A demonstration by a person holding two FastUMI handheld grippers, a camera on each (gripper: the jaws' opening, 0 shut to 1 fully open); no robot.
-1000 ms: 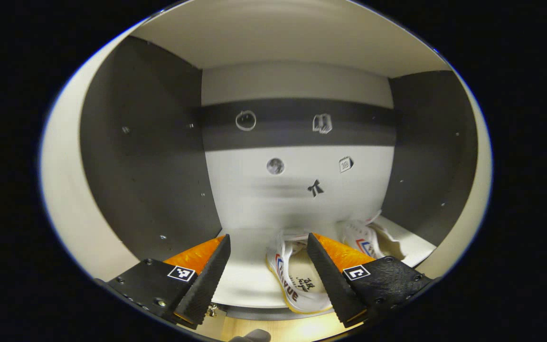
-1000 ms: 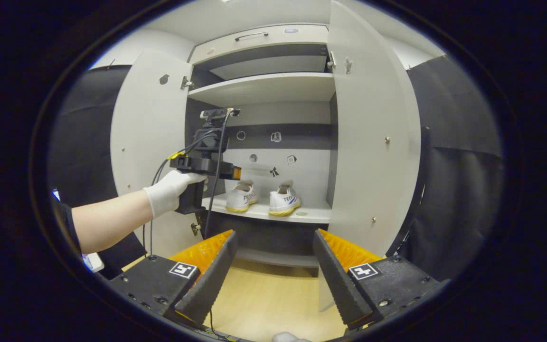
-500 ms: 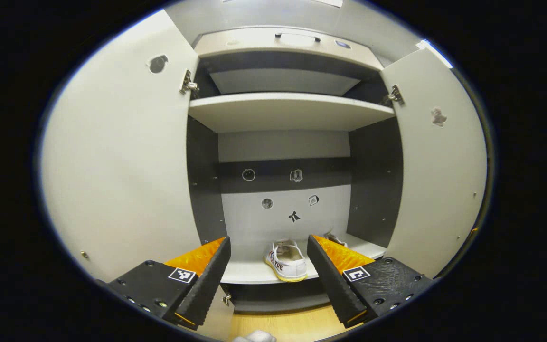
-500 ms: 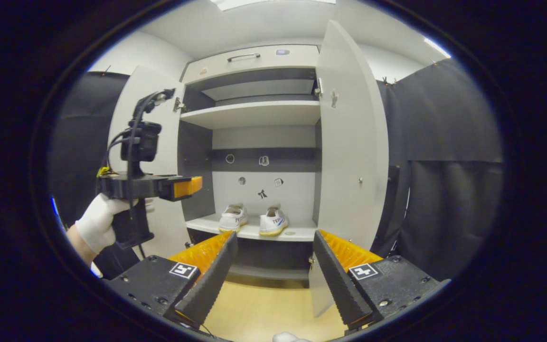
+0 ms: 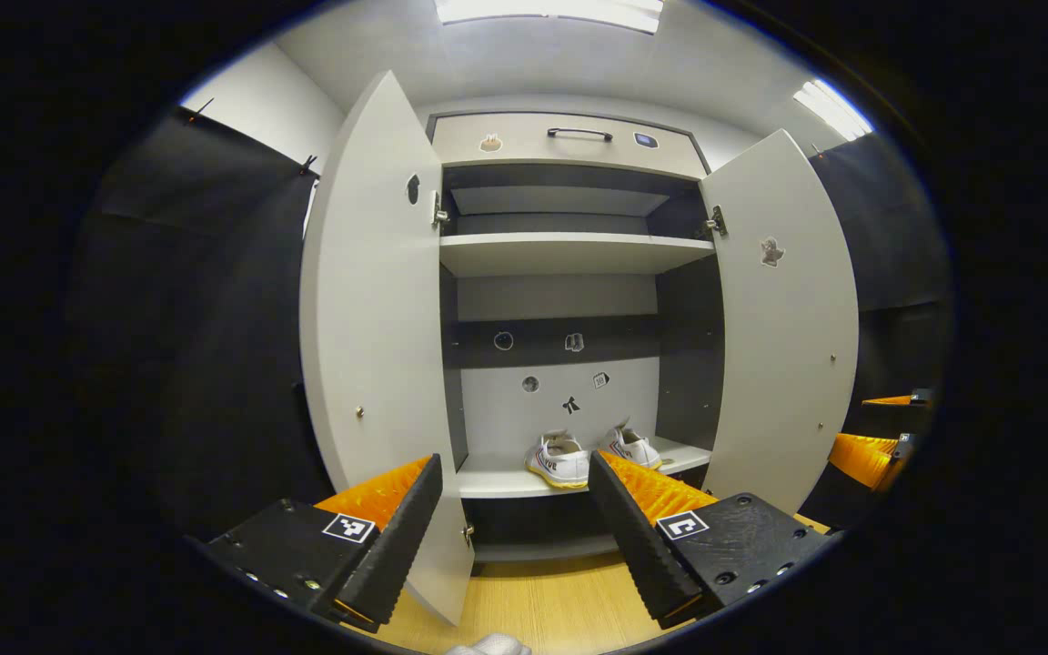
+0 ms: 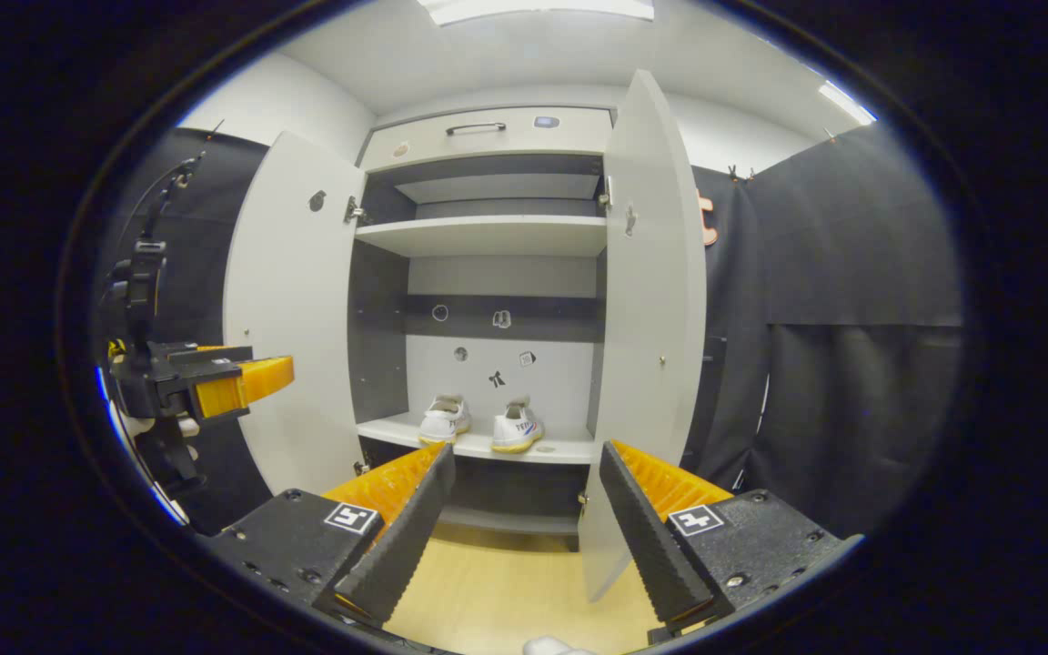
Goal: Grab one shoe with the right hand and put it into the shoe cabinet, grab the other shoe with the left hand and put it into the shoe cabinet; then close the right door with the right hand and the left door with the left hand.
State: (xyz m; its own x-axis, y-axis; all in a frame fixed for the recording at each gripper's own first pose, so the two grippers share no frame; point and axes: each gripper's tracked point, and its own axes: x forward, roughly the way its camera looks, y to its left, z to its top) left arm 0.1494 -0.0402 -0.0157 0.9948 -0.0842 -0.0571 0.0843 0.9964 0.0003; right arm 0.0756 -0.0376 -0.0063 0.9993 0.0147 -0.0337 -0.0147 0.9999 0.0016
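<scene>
Shoe cabinet (image 5: 569, 136), pale body with dark inner side walls, standing on a light wood floor (image 6: 488, 591); taken here as the landmark. Left door (image 5: 369, 346) and right door (image 5: 783, 337) both swung wide open, hinged at the cabinet's outer edges. Upper shelf (image 5: 569, 253) inside, bare on its visible front edge. Lower shelf (image 5: 506, 478) inside, carrying two white shoes: left shoe (image 5: 560, 458) and right shoe (image 5: 633, 446), side by side, toes pointing into the cabinet toward its back panel, heels toward the opening, close but apart. Back panel (image 5: 560, 400) of the cabinet, pale with a dark band across it, bearing several small stickers. Top panel of the cabinet with a dark handle (image 5: 579, 133) above the upper shelf. Left gripper (image 5: 515, 509), held out in front of the cabinet and clear of it, fingers spread with nothing between them; in the right gripper view it (image 6: 242, 382) sits off the outer side of the left door, carried by a gloved hand (image 6: 160, 426). Right gripper (image 6: 524, 509), likewise in front of the cabinet, near the free edge of the right door, fingers parted and holding nothing. Black cloth wall (image 6: 851, 382) behind and to either side of the cabinet.
</scene>
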